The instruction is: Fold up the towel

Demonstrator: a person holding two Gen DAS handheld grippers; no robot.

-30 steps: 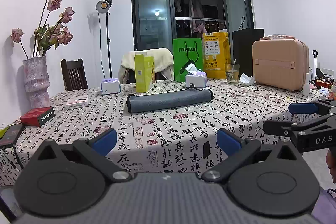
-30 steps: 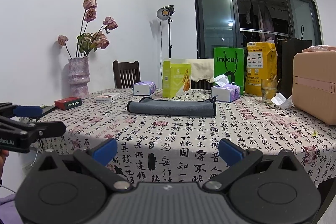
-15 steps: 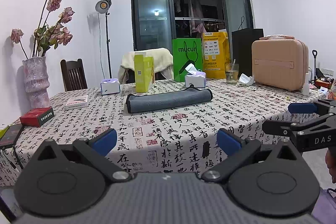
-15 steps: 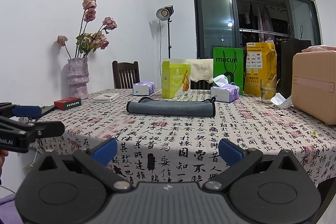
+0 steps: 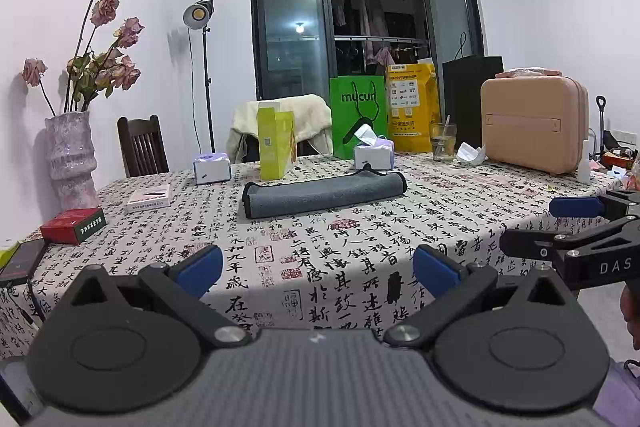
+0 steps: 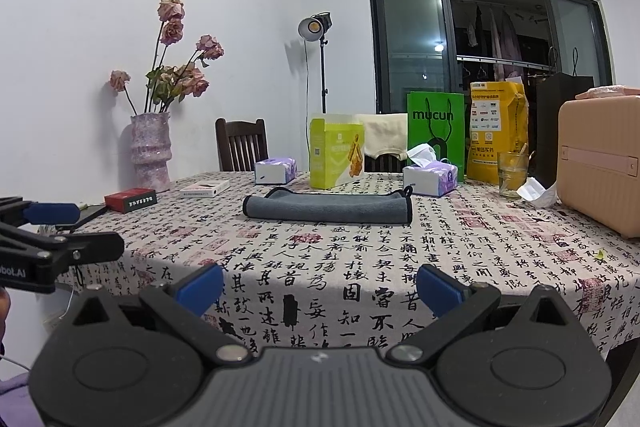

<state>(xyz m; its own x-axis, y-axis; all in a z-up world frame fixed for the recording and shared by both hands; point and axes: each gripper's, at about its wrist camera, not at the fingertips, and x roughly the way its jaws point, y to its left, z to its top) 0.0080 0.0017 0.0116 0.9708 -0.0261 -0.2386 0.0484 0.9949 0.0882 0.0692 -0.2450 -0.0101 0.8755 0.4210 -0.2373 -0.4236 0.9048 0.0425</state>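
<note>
A grey towel lies folded into a long narrow strip on the patterned tablecloth, past the table's middle; it also shows in the right wrist view. My left gripper is open and empty, held off the table's near edge, well short of the towel. My right gripper is open and empty too, beside the left one at the same edge. Each gripper shows at the side of the other's view.
Behind the towel stand a yellow-green box, two tissue boxes, a green bag, a yellow bag and a glass. A pink case sits right; a vase, red box and phone left.
</note>
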